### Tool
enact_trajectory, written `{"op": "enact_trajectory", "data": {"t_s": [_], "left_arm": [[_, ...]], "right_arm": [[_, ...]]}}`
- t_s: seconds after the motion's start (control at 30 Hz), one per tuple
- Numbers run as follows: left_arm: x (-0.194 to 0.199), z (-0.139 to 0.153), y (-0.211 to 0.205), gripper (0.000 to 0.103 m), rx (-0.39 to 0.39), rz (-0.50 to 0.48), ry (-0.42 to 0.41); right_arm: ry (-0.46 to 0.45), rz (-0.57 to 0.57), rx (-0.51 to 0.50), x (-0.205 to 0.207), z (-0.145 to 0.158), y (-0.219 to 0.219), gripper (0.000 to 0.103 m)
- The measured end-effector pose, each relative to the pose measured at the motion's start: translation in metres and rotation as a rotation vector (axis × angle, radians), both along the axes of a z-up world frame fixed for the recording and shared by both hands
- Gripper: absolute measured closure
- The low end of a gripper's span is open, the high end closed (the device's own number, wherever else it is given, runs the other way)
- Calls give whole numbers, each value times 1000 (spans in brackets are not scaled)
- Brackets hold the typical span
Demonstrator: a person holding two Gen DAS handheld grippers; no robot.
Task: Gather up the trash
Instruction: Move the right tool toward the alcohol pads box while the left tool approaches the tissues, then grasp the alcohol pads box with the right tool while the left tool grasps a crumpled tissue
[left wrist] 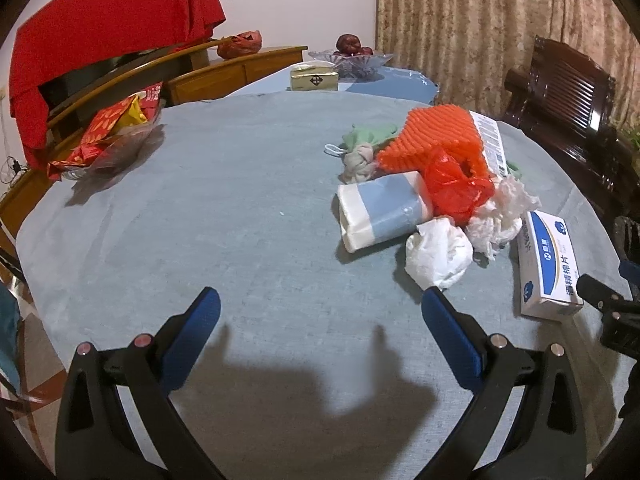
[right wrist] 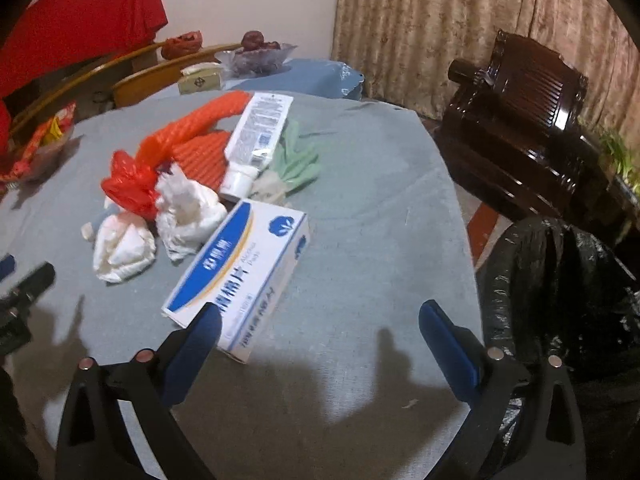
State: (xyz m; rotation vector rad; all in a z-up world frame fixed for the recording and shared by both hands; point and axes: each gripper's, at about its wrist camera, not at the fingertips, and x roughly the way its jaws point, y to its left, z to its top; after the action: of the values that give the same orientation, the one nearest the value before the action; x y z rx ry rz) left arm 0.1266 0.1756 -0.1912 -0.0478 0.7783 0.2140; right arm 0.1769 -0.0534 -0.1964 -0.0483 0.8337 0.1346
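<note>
Trash lies heaped on the cloth-covered table (left wrist: 200, 208), and the piece nearest me is the white-and-blue box (right wrist: 240, 272). My right gripper (right wrist: 320, 320) hangs spread wide and empty just at the box's near end: its left finger overlaps the box's near corner in the right wrist view, though I cannot tell if it touches. The box's long axis runs away from me and slightly to the right, so I judge I must shift left and turn a little to straddle its narrow width.

My left gripper (left wrist: 320, 304) is also spread and holds nothing. It hovers over bare cloth, with the crumpled white tissue (left wrist: 438, 258) just ahead of its right finger and the box well off to its right. So the right hand is nearer the box, the left nearer the tissue.

Behind these sit a red plastic bag (left wrist: 456, 188), an orange foam net (left wrist: 432, 140) and a white tube (right wrist: 258, 136).

A black bin bag (right wrist: 560, 300) stands open off the table's right edge, beside my right gripper; what is inside I cannot see.
</note>
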Motion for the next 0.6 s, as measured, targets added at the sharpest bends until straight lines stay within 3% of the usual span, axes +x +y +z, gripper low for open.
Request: {"op": "enact_trajectory", "data": {"t_s": [0.13,0.3,0.6], "left_arm": [[-2,2,5,5,9,13,2],[-5,3,17,5,33,39,0],[-2,-2,7,5,4,15,4]], "right_arm": [[2,57,60,3,-3,24,6],[37,68,14,7,-16,46,6],[25,-14,-39,2,-13,8,6]]}}
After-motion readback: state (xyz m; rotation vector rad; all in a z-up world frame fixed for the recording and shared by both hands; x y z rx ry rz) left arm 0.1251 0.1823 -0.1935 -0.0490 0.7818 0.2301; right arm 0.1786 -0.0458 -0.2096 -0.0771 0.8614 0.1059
